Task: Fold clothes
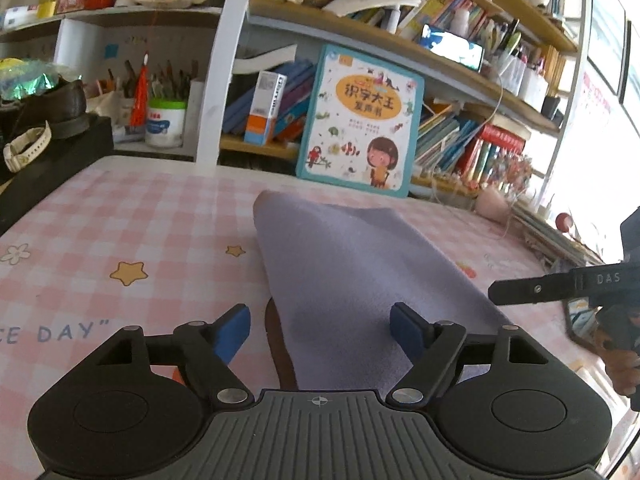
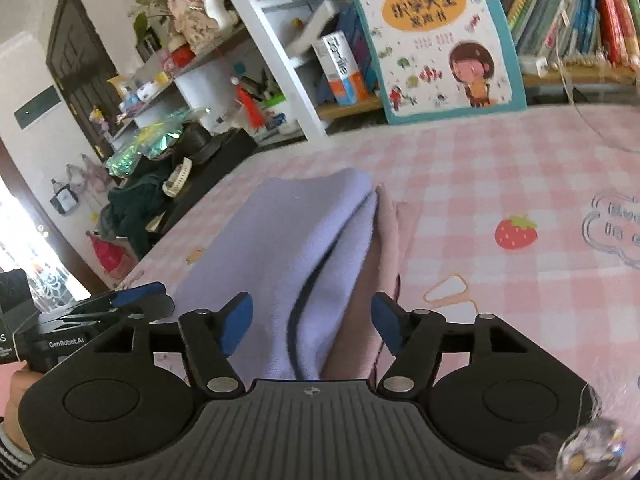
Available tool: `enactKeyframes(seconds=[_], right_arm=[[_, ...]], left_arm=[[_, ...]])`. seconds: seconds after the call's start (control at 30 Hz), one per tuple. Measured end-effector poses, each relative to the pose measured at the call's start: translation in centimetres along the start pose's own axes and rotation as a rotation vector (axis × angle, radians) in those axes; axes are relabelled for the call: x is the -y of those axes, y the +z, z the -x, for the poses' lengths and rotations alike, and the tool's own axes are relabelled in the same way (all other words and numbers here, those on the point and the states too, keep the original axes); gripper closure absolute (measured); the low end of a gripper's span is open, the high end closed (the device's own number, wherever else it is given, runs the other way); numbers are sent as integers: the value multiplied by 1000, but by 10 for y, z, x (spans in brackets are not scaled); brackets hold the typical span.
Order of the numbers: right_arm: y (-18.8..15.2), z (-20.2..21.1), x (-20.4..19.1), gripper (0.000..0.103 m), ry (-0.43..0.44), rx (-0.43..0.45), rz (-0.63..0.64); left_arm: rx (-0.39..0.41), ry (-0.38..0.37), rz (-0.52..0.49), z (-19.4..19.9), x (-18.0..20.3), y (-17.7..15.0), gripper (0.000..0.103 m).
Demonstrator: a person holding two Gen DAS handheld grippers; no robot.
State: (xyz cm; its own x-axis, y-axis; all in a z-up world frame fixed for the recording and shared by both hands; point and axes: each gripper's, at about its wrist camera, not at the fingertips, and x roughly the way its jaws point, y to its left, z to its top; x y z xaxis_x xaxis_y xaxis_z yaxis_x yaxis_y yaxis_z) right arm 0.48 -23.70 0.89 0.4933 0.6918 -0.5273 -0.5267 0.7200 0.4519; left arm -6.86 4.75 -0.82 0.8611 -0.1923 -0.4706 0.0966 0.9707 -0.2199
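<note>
A lavender fleece garment (image 1: pixel 352 272) lies folded on the pink checked table cover (image 1: pixel 140 220). My left gripper (image 1: pixel 320 330) is open, its blue pads either side of the garment's near left edge. In the right wrist view the lavender garment (image 2: pixel 288 240) lies doubled over a pink layer (image 2: pixel 388 220) under it. My right gripper (image 2: pixel 312 326) is open over the garment's near edge, where lavender meets pink. The right gripper's black finger (image 1: pixel 560 286) shows at the right of the left view. The left gripper (image 2: pixel 136 300) shows at the left of the right view.
A children's picture book (image 1: pixel 364 120) leans against the shelves behind the table. Shelves hold several books and pen pots (image 1: pixel 166 120). A black box with a shoe and a watch (image 1: pixel 24 148) stands at the table's left edge. A strawberry print (image 2: pixel 516 232) marks the cover.
</note>
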Motion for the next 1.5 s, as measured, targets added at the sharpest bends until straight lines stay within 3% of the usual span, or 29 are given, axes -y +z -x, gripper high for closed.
enactKeyframes(seconds=[0.13,0.57,0.6,0.67,0.77,0.87,1.0,1.2,1.37,1.5], right_arm=[[-2,-11,17,33,11,-35,-82],[-2,-33,33,35,125,-57,-248],[-2,-34,31,36,121,-56,-239],[-2,-35,27,51,113,-55,-220],[-5,-28,20,64,104,-35,-167],[-7,-13,11,69,80,-16,-98],[-17,13,3,69,31,-15,-27],[-38,48,6,69,9,-35,-63],[-51,67,18,54,2,-57,-127],[-55,68,28,50,26,-51,-198]], left_arm=[[-14,-20,6,-8,0,2,21],[-60,-98,66,-33,-5,4,22],[-59,-101,76,-33,-5,4,22],[-53,-104,89,-33,-5,3,27],[-45,-115,96,-28,-1,1,33],[-57,-145,97,-23,3,-2,34],[-80,-204,92,-16,15,-9,35],[-119,-283,117,1,29,-20,34],[-125,-334,215,11,13,-21,32],[-149,-319,266,2,6,-21,32]])
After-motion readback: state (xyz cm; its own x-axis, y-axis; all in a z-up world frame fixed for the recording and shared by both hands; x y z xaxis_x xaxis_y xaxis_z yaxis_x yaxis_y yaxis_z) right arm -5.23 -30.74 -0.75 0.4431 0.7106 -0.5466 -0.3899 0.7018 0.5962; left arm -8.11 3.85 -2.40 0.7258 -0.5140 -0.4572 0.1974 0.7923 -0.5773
